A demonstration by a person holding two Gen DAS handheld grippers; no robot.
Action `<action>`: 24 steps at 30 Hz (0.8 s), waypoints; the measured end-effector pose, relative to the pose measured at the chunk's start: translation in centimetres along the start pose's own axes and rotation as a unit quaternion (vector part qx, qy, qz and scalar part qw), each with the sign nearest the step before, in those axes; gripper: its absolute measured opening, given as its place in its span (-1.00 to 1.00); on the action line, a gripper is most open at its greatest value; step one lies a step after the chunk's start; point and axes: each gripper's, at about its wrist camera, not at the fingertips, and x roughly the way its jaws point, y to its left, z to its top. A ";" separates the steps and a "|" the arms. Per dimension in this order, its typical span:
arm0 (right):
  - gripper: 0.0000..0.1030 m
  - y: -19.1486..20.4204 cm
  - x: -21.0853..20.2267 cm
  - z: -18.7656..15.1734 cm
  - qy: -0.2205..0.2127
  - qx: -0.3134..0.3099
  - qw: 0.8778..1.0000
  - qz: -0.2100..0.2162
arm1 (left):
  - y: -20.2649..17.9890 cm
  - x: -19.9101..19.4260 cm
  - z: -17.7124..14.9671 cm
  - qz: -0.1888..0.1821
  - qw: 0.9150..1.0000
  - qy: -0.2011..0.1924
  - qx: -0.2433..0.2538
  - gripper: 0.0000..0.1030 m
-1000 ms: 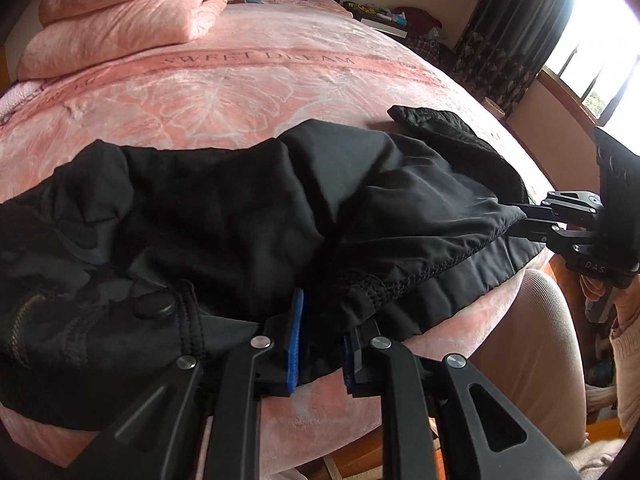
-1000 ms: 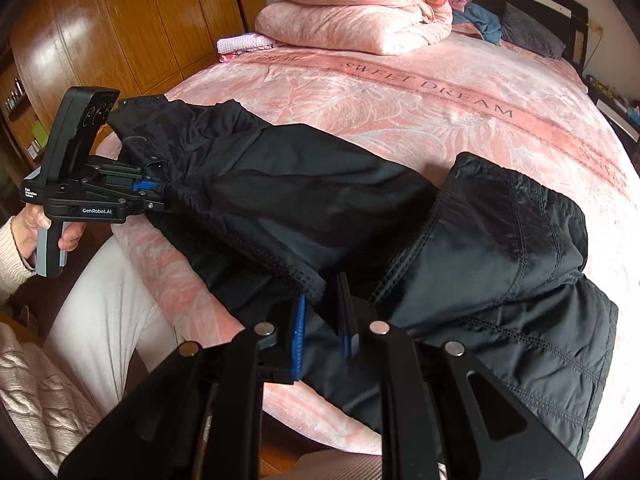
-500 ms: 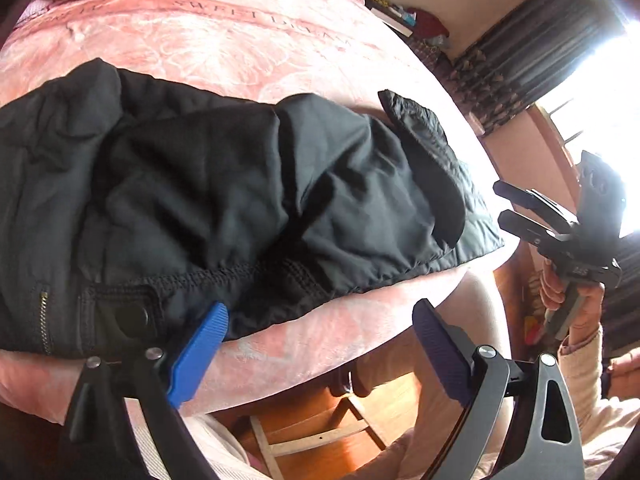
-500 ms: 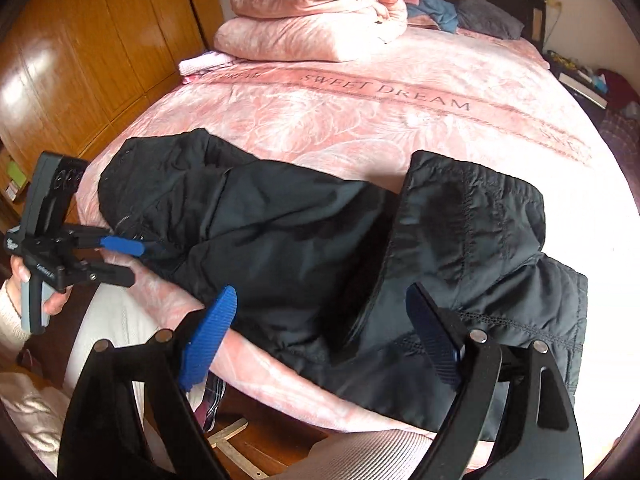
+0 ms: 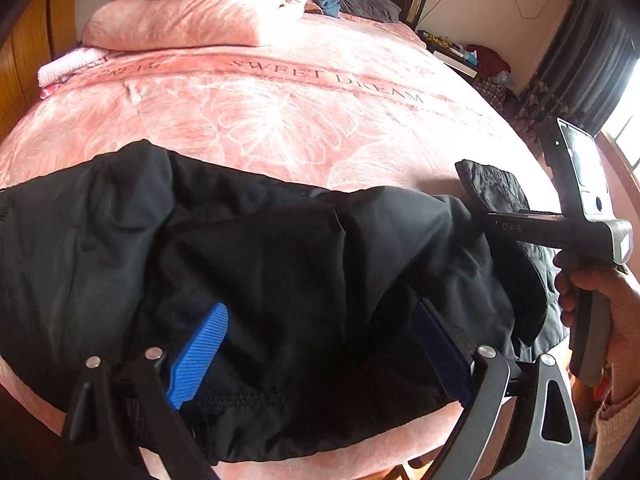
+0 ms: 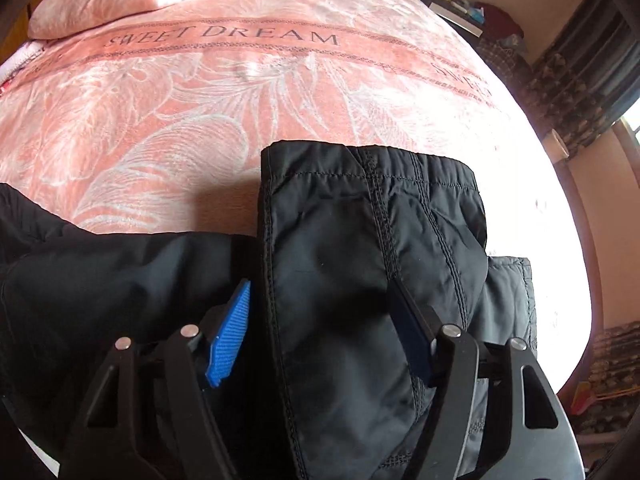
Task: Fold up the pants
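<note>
Black pants point(image 5: 260, 264) lie crumpled across the near edge of a pink bed. My left gripper point(image 5: 320, 352) is open, its blue pads spread over the pants' near edge, with fabric between the jaws. My right gripper point(image 6: 320, 340) is open over a folded, stitched part of the pants point(image 6: 360, 248). The right gripper's body point(image 5: 560, 232) shows at the right of the left wrist view, held by a hand, its tips hidden by the fabric.
The pink blanket point(image 5: 300, 100) reads "SWEET DREAM". Folded pink bedding point(image 5: 192, 12) is stacked at the head of the bed. A wooden wardrobe point(image 5: 24, 52) stands left; dark curtains point(image 5: 580, 60) and a cluttered nightstand point(image 5: 460, 52) are right.
One second ago both grippers were shut on the pants. They let go, opened wide and drew back. Now both have moved in again over the fabric, still open.
</note>
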 end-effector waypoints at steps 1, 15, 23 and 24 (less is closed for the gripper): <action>-0.08 -0.4 0.3 0.0 0.003 0.006 1.000 0.007 | -0.3 0.7 -0.1 0.000 1.000 0.008 0.005 0.83; -0.83 -17.0 -8.2 -10.5 -0.085 0.219 0.962 0.137 | -1.7 2.8 -2.7 0.030 0.998 0.031 0.045 0.84; -0.30 -23.1 -1.9 -18.5 -0.040 0.333 0.911 0.238 | -1.9 1.8 -3.2 0.018 0.999 0.036 0.016 0.84; -0.24 -23.7 -1.7 -18.7 -0.043 0.341 0.905 0.253 | -2.0 1.5 -3.3 0.015 0.999 0.036 0.012 0.84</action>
